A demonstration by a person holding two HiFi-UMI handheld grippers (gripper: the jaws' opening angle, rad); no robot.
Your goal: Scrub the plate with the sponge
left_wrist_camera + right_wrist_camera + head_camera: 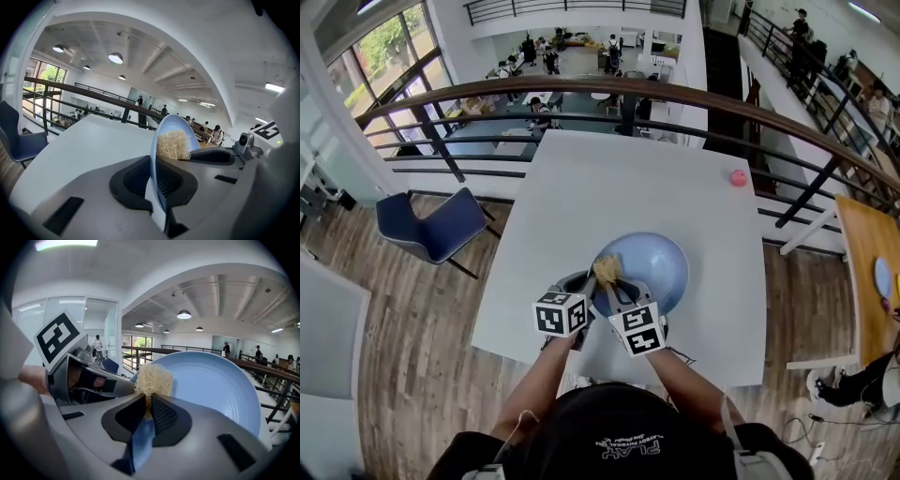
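The blue plate (215, 385) is tilted on edge over the white worktop (609, 187), its rim clenched in the left tool (157, 180). The right tool (146, 411) grasps the straw-coloured sponge (153, 379) against the plate's face near 9 o'clock. A pink ball (738, 177) lies toward 1 o'clock.

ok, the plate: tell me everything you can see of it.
The plate is round, pale blue, smooth and slightly glossy, with faint concentric rings in its well. It is held tilted on edge over the white table, its rim clamped between the jaws of the left gripper. The straw-coloured fibrous sponge, held in the right gripper, rests against its face near that rim. No dirt shows.
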